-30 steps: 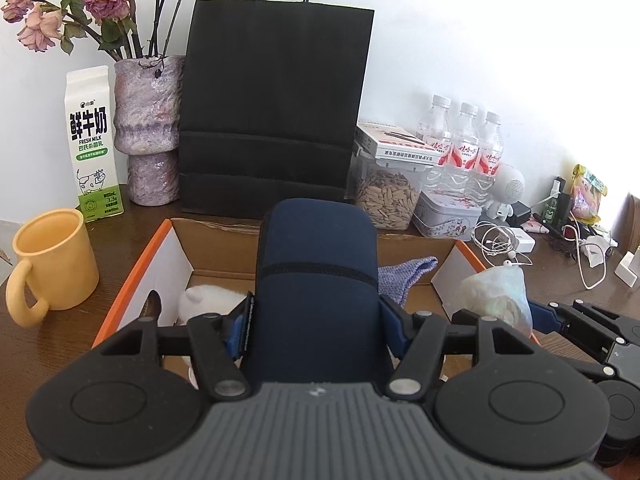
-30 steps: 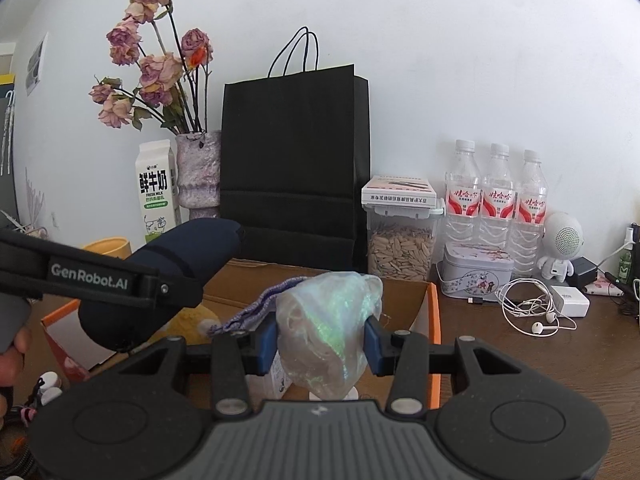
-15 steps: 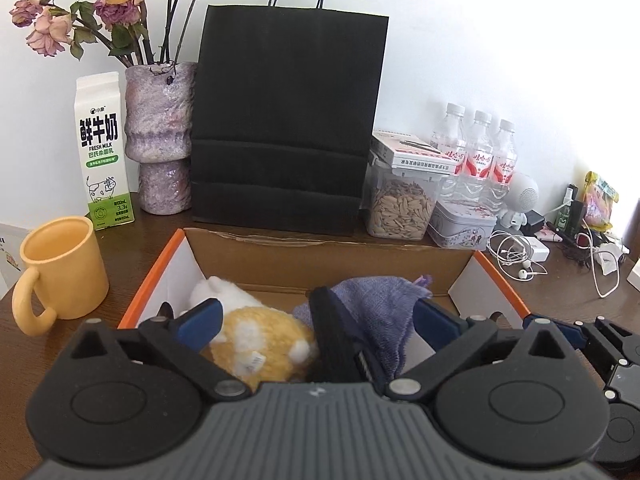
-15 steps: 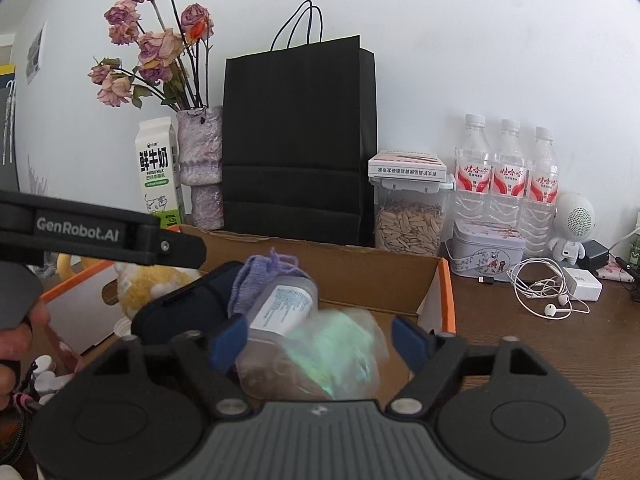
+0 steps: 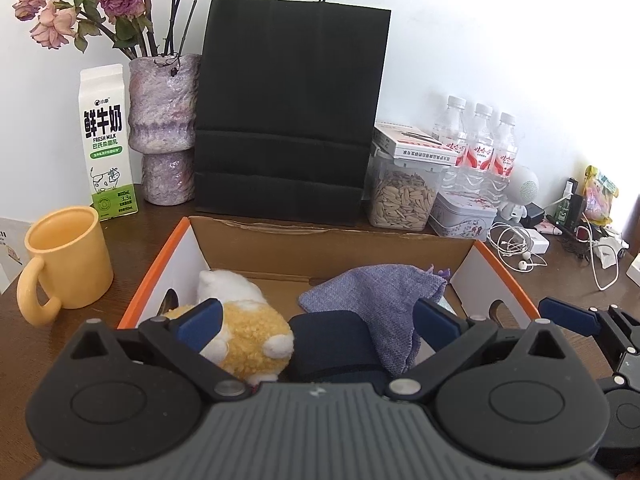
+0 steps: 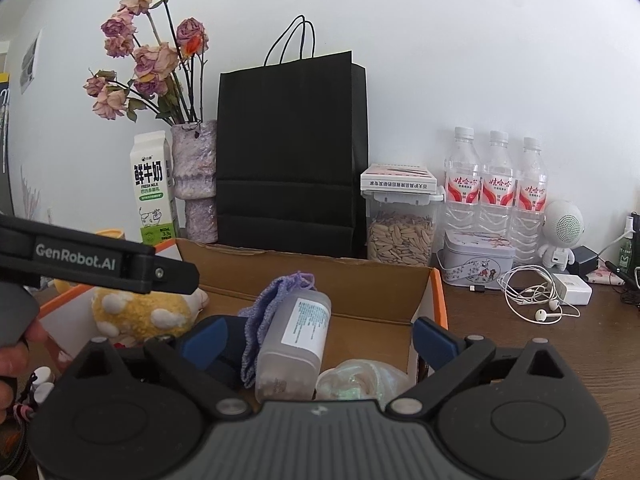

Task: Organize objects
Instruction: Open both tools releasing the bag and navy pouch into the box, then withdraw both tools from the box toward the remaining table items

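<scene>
An open cardboard box with orange edges [image 5: 328,246] [image 6: 344,280] sits on the brown table. In it lie a yellow-and-white plush toy [image 5: 248,330] [image 6: 140,312], a dark navy case [image 5: 332,340], a purple knit pouch [image 5: 380,296] [image 6: 272,300], a frosted bottle with a white label [image 6: 296,340] and a crinkled iridescent bag [image 6: 360,380]. My left gripper [image 5: 316,320] is open and empty above the box. My right gripper [image 6: 318,338] is open and empty above the bottle and bag. The left gripper's arm [image 6: 96,260] crosses the right wrist view.
Behind the box stand a black paper bag [image 5: 292,112], a purple vase with dried roses [image 5: 164,128], a milk carton [image 5: 106,140], a seed jar [image 5: 404,196], a tin [image 5: 464,216] and three water bottles [image 5: 480,152]. A yellow mug [image 5: 64,256] stands left. Earphones and cables [image 5: 520,248] lie right.
My left gripper let go of the navy case and my right gripper let go of the iridescent bag; both now lie in the box. Both grippers opened wide and drew back slightly.
</scene>
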Demonstrator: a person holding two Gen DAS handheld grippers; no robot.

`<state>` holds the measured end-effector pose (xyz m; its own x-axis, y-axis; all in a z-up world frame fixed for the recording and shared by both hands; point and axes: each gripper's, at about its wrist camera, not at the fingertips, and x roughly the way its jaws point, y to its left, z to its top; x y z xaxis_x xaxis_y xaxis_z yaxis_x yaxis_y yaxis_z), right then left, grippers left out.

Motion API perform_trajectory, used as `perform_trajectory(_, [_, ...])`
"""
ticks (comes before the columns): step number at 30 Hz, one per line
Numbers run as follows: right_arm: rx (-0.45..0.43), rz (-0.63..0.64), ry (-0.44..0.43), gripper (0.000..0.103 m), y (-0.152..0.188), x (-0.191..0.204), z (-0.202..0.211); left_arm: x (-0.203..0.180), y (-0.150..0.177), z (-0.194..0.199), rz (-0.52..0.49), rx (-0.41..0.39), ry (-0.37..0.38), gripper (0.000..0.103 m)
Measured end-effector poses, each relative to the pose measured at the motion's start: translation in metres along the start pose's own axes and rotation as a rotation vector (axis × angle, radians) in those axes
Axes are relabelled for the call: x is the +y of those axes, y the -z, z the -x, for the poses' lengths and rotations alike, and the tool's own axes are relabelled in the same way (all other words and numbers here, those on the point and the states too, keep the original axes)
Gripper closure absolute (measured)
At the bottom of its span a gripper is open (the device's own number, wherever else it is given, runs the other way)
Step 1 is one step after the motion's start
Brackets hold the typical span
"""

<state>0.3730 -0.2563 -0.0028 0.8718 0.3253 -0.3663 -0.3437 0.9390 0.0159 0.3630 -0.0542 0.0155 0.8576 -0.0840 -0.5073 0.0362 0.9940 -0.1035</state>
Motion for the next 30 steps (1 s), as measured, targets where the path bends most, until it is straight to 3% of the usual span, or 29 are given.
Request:
perform_trajectory(14, [-0.028,0.015,0.003,0.000,0.014,0.033,0.055,0.017,0.019,0.060,0.024,0.001,-0.015,0.000])
perform_trajectory(30, [0.120,0.050,-0.049,0.000,0.065,0.076,0.107,0.066,0.071,0.126,0.046,0.076,-0.105,0.000])
